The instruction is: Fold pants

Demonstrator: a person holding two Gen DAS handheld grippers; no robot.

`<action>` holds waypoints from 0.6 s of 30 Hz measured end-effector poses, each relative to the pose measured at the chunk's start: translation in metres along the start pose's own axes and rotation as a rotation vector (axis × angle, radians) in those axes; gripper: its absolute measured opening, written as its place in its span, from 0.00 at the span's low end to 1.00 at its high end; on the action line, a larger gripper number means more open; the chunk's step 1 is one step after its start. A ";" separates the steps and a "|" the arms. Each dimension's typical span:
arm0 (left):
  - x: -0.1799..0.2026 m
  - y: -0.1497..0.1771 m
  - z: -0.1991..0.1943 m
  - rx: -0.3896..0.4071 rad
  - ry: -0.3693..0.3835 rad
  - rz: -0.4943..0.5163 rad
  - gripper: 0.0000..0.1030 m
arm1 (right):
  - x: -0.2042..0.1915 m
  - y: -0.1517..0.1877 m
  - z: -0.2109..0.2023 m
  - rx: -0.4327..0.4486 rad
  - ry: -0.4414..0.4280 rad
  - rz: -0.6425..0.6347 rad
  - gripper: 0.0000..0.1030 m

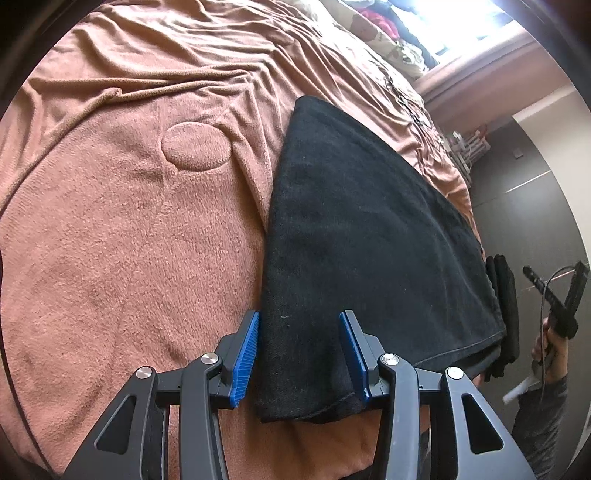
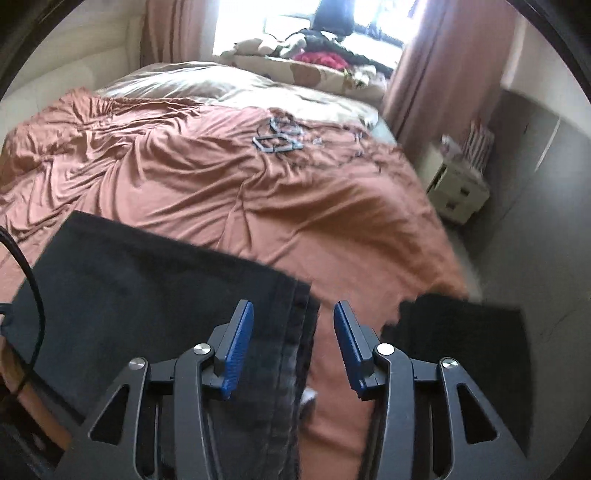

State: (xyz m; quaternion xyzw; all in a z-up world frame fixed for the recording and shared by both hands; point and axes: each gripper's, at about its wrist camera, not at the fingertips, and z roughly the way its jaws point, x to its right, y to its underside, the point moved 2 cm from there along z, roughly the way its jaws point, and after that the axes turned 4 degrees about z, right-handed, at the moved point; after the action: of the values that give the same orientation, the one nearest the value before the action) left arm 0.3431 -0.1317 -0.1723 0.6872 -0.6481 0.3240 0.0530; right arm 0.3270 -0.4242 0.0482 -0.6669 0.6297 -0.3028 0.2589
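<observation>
Fingers apart on both: left gripper straddles the folded pants corner on the bed, right gripper at their hem. I'd pinch all layers squarely before lifting.

Daylight from blown-out window, right view motion-blurred, fisheye edges

Pants on bed, rt side.
</observation>
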 end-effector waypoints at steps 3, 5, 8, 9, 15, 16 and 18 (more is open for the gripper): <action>0.000 0.000 0.001 -0.005 0.003 0.000 0.45 | 0.019 0.018 -0.005 -0.025 -0.030 0.095 0.42; 0.001 0.000 0.002 -0.010 0.001 0.004 0.45 | 0.033 0.027 -0.009 -0.049 -0.059 0.159 0.42; 0.002 0.000 0.003 -0.014 0.004 0.003 0.46 | 0.056 0.043 -0.014 -0.091 -0.099 0.275 0.42; 0.003 0.000 0.003 -0.014 0.004 0.003 0.47 | 0.058 0.045 -0.016 -0.103 -0.114 0.305 0.42; 0.002 0.004 0.004 -0.024 0.013 -0.004 0.47 | 0.074 0.069 -0.025 -0.101 -0.176 0.472 0.42; 0.001 0.005 0.004 -0.026 0.018 -0.008 0.47 | 0.078 0.078 -0.027 -0.097 -0.186 0.515 0.44; -0.002 0.006 0.004 -0.033 0.029 -0.015 0.47 | 0.083 0.094 -0.028 -0.089 -0.223 0.587 0.55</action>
State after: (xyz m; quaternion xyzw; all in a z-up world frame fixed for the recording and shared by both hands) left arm 0.3396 -0.1328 -0.1789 0.6864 -0.6472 0.3227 0.0760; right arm 0.2439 -0.5129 0.0056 -0.4966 0.7756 -0.1124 0.3730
